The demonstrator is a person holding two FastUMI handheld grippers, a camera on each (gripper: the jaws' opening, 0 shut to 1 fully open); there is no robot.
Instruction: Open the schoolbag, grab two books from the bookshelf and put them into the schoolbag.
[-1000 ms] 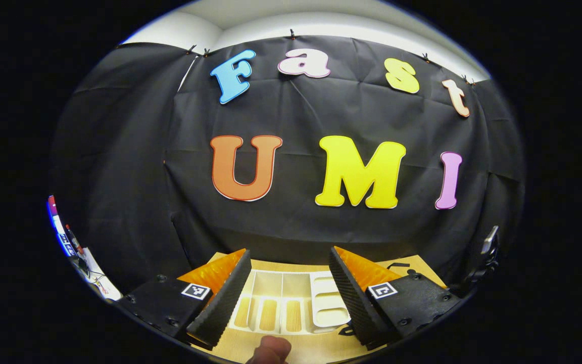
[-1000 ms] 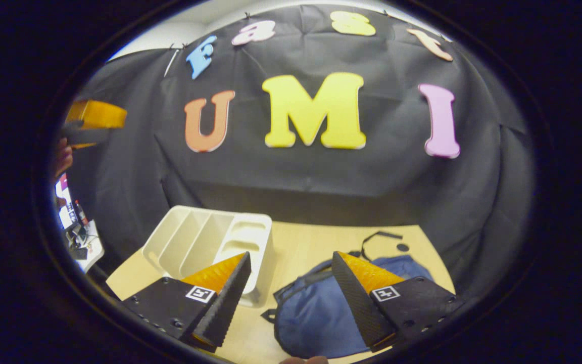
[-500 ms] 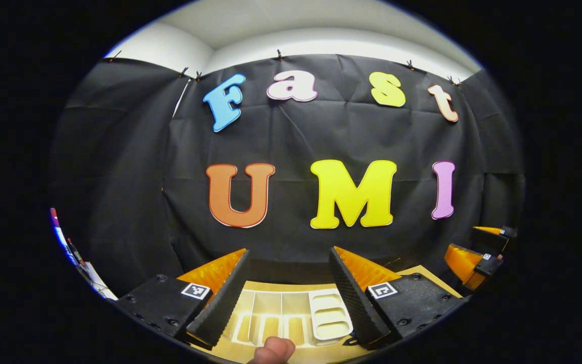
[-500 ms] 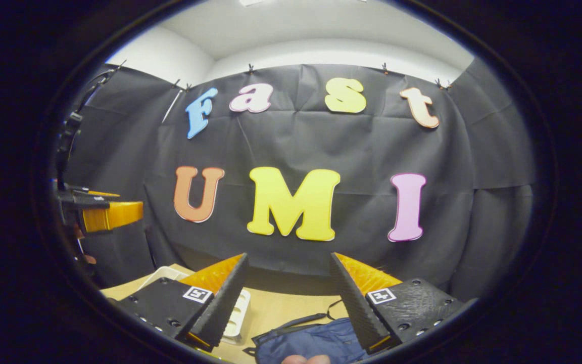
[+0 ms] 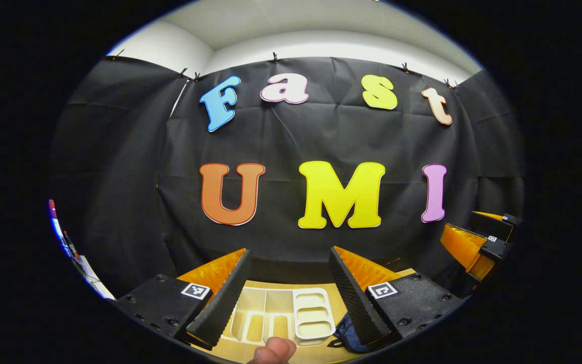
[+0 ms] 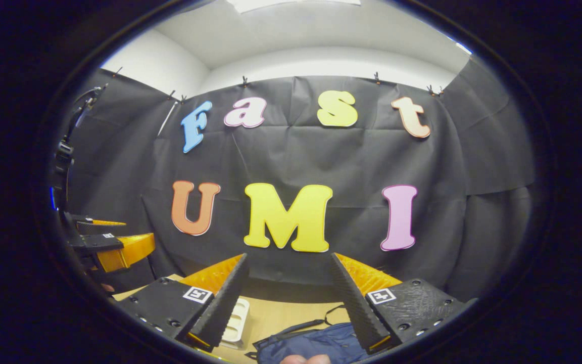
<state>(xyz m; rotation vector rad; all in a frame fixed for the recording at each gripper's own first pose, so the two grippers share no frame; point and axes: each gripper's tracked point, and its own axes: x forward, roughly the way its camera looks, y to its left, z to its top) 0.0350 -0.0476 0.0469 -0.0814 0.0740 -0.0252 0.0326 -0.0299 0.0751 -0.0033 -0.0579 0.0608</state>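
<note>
**Both tongs raised and empty; schoolbag low beneath the right pair**

1. Left tongs (image 5: 288, 288). Fingers spread wide apart, nothing between them. Held level, facing the booth wall, well above the counter. They also appear at the left edge of the right gripper view (image 6: 111, 245), beside the right pair at about the same height.

2. White plastic compartmented organiser tray (image 5: 281, 316). Lies flat on the pale wooden counter (image 5: 341, 303), directly below and ahead of the left tongs, framed between their fingers. In the right gripper view a corner of it (image 6: 238, 313) lies just past the left finger. No books can be made out in it.

3. Dark blue fabric schoolbag (image 6: 316, 341). Lies on the counter below the right tongs, low between their fingers and towards the right one; a black strap (image 6: 331, 318) trails from it towards the far wall. In the left gripper view an edge of it (image 5: 346, 333) lies by the right finger, just beside the tray. Its long axis and zip cannot be told from the part showing.

4. Right tongs (image 6: 288, 290). Fingers spread wide apart, empty. Also in the left gripper view, far right (image 5: 478, 242).

Judgement: the bag lies down and slightly right of the right tongs, the nearer pair, so opening it calls for a descent first.
</note>
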